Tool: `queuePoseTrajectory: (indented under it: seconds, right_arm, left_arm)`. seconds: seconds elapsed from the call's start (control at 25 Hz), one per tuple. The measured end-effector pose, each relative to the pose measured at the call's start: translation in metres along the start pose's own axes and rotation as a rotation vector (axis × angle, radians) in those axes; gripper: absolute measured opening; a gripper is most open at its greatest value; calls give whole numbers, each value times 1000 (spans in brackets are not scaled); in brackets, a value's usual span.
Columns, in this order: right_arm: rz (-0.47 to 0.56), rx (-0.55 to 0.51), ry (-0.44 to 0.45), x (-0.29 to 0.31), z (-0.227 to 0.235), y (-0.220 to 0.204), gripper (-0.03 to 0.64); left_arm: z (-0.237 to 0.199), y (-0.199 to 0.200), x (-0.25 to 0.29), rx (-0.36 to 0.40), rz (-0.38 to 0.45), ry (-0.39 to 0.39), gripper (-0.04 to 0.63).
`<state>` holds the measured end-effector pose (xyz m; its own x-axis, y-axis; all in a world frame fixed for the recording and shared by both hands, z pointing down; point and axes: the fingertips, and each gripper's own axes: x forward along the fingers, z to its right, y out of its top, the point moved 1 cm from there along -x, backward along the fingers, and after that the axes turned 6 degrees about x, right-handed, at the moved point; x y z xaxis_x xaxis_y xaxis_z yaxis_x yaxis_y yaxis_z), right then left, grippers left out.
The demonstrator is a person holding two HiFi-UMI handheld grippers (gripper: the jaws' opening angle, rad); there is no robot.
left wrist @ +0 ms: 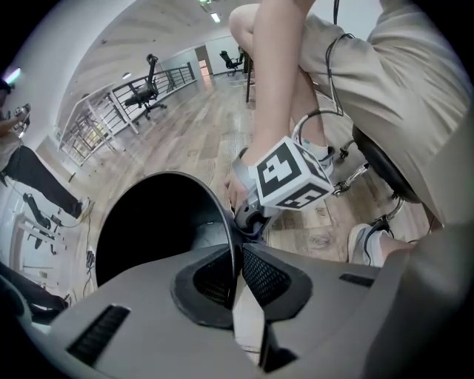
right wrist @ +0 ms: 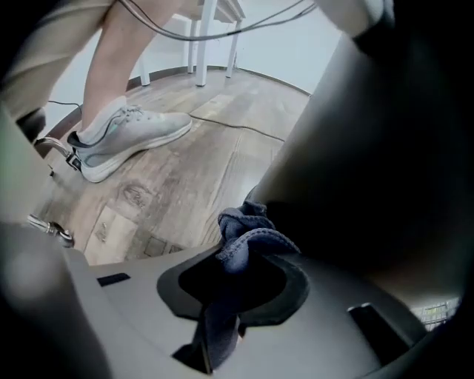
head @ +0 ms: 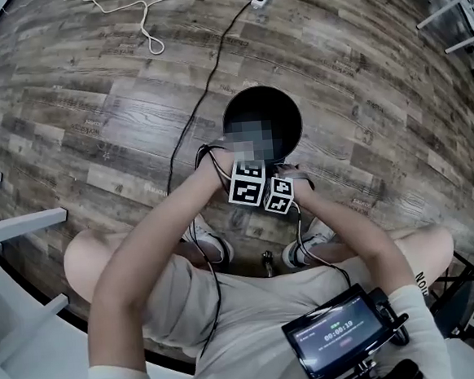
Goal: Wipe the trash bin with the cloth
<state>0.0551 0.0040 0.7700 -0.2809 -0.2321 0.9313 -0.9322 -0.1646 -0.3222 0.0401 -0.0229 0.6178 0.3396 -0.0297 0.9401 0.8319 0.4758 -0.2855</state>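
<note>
floor: wood planks (head: 92, 114), cables trail across it, the bin stands on it
person: seated over the bin, both forearms reach down to its near edge in the head view
trash bin: black round trash bin (head: 275, 108), upright, open top, stands on the floor just in front of the person's shoes; inside is dark, can't see any contents
left claw: left claw (left wrist: 237, 270) pressed together on the bin's thin rim (left wrist: 231, 237), one pad inside the wall and one outside; I read this as a steadying hold
right claw: right claw (right wrist: 235, 300) pinches the cloth, its tip sits just beside the bin's outer wall (right wrist: 370, 185), below the rim on the near side
cloth: dark blue cloth (right wrist: 248, 240), bunched, a wad sticks out past the pads toward the wall; looks to be touching it, can't confirm
done: bin braced, cloth gripped and brought to the outer wall
left: the wiping itself, as far as I can judge. No streaks or clean patches show on the black surface, so I can't say what's covered. Assume the rest of the outer wall, the rim and the inside remain
progress: early, at the start of a wipe on the near outer side
</note>
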Motion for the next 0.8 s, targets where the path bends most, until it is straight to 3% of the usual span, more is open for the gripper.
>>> queuePoseTrajectory:
  seconds: [0.28,0.52,0.68,0.8]
  right_arm:
    - [-90,-41,-10,39,0,-18,77]
    - [-83,34,13,28,2,-15,77]
    - [-49,56,24,7,3,-8,77]
    - [7,23,23,-23,3,-2,77]
  left_arm:
    - [-8,5,3,-66,-22,27,41]
    - [-13,5,5,-118,-37,60,43]
    - [-9,11,0,-172,31,10,67]
    - [-5,-1,-7,-132,32,-30,123]
